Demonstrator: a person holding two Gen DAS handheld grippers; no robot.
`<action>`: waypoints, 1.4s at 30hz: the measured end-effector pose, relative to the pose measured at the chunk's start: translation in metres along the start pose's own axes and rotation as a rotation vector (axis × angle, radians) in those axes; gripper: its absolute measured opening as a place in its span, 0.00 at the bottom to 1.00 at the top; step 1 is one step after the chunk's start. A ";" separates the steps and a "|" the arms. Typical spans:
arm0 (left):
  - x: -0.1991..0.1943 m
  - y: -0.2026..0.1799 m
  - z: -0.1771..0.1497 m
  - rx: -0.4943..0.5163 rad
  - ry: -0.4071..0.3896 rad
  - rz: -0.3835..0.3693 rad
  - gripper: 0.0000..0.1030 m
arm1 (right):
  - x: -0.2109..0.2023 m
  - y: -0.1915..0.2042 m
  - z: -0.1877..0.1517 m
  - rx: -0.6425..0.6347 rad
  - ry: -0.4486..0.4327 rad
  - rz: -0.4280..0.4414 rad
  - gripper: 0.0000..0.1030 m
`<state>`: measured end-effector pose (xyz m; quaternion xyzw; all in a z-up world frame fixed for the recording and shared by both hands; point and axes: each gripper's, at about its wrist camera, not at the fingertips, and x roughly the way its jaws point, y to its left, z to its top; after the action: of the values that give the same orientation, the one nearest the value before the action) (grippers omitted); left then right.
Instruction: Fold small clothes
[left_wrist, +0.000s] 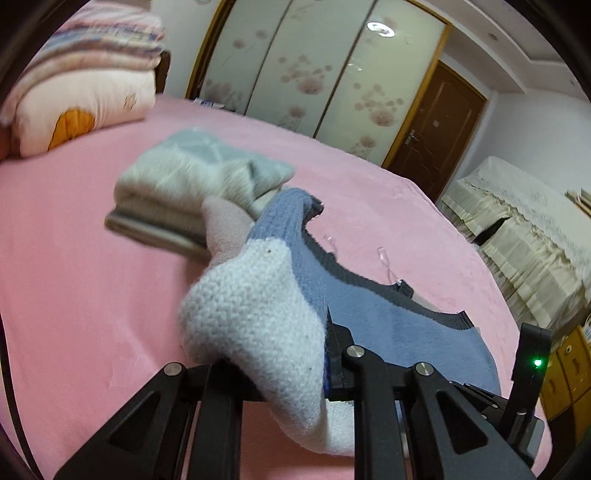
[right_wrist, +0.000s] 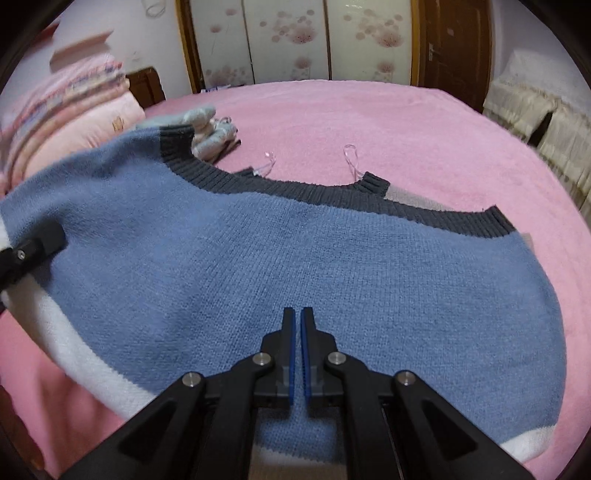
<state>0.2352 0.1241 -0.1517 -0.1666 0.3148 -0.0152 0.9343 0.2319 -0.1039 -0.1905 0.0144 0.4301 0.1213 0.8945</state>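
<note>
This is a home bedroom. A bed (right_wrist: 369, 122) with a pink cover fills the room, folded quilts (left_wrist: 85, 74) stacked at its head. Behind stands a sliding-door wardrobe (right_wrist: 295, 37) (flower-patterned panels) beside a wooden door (left_wrist: 436, 125).

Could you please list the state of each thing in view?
Sweater: spread on the bed, left side lifted.
Left gripper: shut on the sweater's edge.
Right gripper: shut, empty, above the sweater.
Folded clothes: stacked on the bed.
Door: closed.

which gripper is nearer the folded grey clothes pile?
Left. The left gripper, clamped on the sweater's lifted side, is nearest the grey pile. The right gripper hangs shut over the sweater's middle, farther away.
</note>
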 end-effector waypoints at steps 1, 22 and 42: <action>-0.002 -0.007 0.003 0.013 -0.007 -0.001 0.14 | -0.004 -0.004 0.001 0.016 -0.006 0.009 0.03; 0.008 -0.224 -0.043 0.469 0.047 -0.208 0.15 | -0.084 -0.134 -0.027 0.260 -0.112 -0.042 0.03; 0.040 -0.242 -0.096 0.475 0.234 -0.237 0.25 | -0.102 -0.183 -0.048 0.342 -0.070 -0.006 0.03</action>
<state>0.2285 -0.1388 -0.1687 0.0240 0.3862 -0.2166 0.8963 0.1706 -0.3089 -0.1665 0.1692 0.4133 0.0430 0.8937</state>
